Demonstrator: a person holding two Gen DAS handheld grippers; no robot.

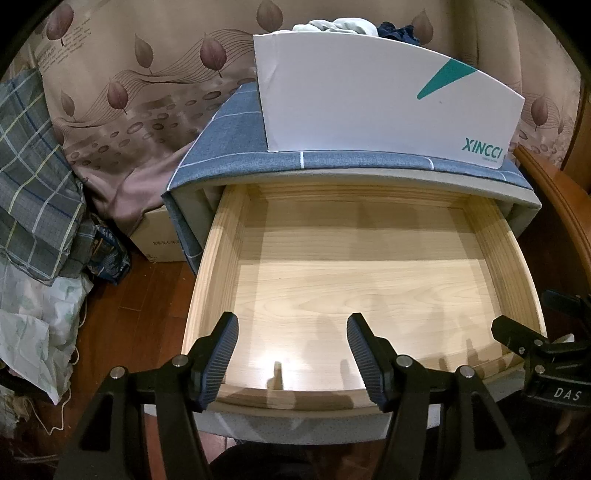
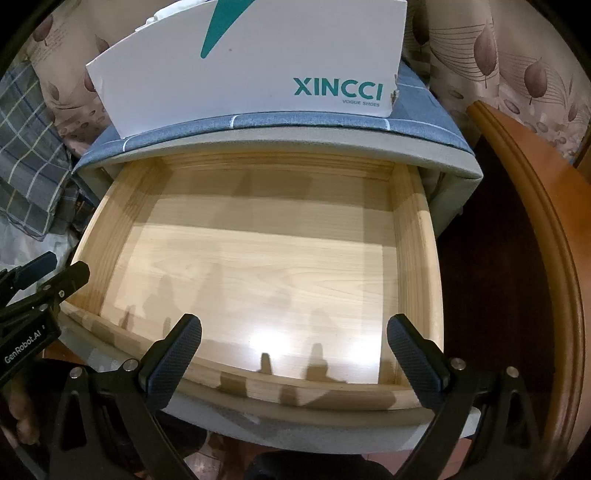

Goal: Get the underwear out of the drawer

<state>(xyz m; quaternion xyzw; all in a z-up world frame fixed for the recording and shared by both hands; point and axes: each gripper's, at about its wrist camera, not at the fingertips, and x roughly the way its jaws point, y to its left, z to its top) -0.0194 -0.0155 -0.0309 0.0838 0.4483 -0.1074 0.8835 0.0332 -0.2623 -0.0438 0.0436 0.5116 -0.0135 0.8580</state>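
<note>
My left tool (image 1: 291, 354) hangs with its ribbed black pads apart, gripping nothing; my right tool (image 2: 294, 356) gapes wider, also bare. Both tilt down over the pulled-out drawer (image 1: 212, 266), a pale wood tray with smooth grain, its long axis running side to side. Beyond, on the blue checked cabinet top (image 1: 229, 133), a white cardboard shoe box (image 1: 369, 99) holds the underwear (image 1: 336, 26), crumpled pale and dark-blue cloth bunched at its rim.
</note>
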